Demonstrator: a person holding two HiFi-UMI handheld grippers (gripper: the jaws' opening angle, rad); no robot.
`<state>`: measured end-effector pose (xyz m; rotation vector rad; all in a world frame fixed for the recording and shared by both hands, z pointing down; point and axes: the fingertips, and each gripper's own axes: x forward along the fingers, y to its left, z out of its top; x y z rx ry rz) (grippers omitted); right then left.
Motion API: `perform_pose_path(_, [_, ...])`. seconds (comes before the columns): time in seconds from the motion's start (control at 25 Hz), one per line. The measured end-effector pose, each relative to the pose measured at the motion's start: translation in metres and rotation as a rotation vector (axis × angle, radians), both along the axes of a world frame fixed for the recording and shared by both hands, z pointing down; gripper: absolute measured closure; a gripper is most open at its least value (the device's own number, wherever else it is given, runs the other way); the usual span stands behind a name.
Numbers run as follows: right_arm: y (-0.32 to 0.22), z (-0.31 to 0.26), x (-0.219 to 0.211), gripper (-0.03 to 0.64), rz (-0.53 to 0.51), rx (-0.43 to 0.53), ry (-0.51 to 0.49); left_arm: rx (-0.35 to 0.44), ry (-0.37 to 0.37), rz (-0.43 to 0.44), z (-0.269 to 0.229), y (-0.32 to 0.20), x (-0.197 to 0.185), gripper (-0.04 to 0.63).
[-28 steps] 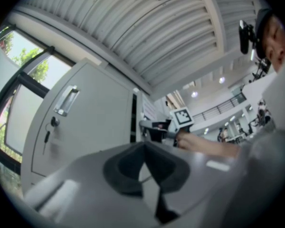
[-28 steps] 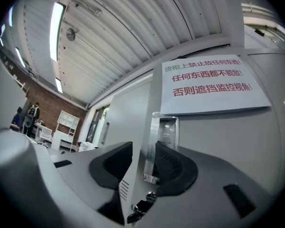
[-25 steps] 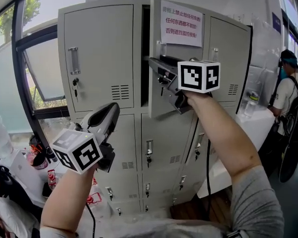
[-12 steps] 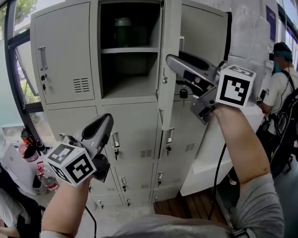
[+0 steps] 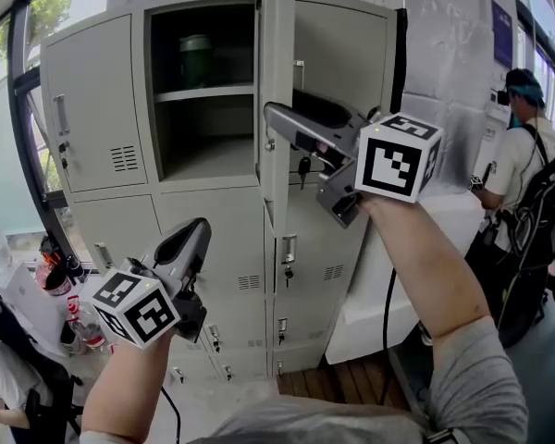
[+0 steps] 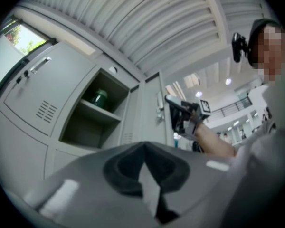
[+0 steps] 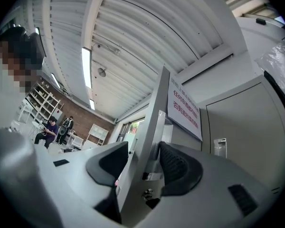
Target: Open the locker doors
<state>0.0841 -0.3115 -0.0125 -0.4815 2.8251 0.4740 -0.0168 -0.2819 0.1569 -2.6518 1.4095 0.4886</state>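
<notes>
Grey steel locker bank fills our head view. Its top-middle door stands swung out, edge-on to us, so the compartment behind it is exposed. Inside we see a shelf with a green container on it, and bare space below the shelf. The top-left door is shut, and so are the lower doors in the rows under it.

Our right tool is raised at the free edge of the open door, level with the latch. Its own view shows the door edge running up between the two pads. The jaws are opening: the left pad is clear of the panel and the right pad sits just beside the latch hardware, so we read it as released, not clamped. A key hangs from the lock just below the tool. A notice with red print is stuck on the door's outer face.

Our left tool is low, in front of the lower doors and touching none of them. Its pads meet at the tips with nothing between them, so it is clenched and empty.

A window is on the left. A person with a backpack stands at the far right, well apart from the lockers.
</notes>
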Motion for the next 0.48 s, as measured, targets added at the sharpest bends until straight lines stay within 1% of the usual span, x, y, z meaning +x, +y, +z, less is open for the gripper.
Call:
perform_pose_path(0.08, [0.001,-0.001,0.017,0.411,0.001,0.017,-0.066,-0.002,0.003,-0.004,0.001,0.002,0.005,0.591])
perform_pose_path(0.16, [0.002,0.001,0.041,0.413,-0.005,0.033,-0.155,-0.009,0.002,-0.006,0.003,0.002,0.008,0.591])
perform_pose_path(0.2, [0.002,0.004,0.049,0.413,-0.012,0.034,-0.178,-0.015,0.001,-0.007,0.005,0.001,0.009,0.591])
perform_pose_path(0.28, [0.0,0.01,0.054,0.413,-0.035,0.022,-0.176,-0.025,0.001,-0.008,0.007,-0.002,0.012,0.591])
perform_pose_path(0.36, [0.003,0.015,0.052,0.417,-0.063,0.014,-0.144,-0.034,0.003,-0.008,0.012,-0.004,0.016,0.591])
perform_pose_path(0.48, [0.011,0.025,0.054,0.426,-0.067,0.046,-0.111,-0.048,0.005,-0.004,0.02,-0.006,0.024,0.591])
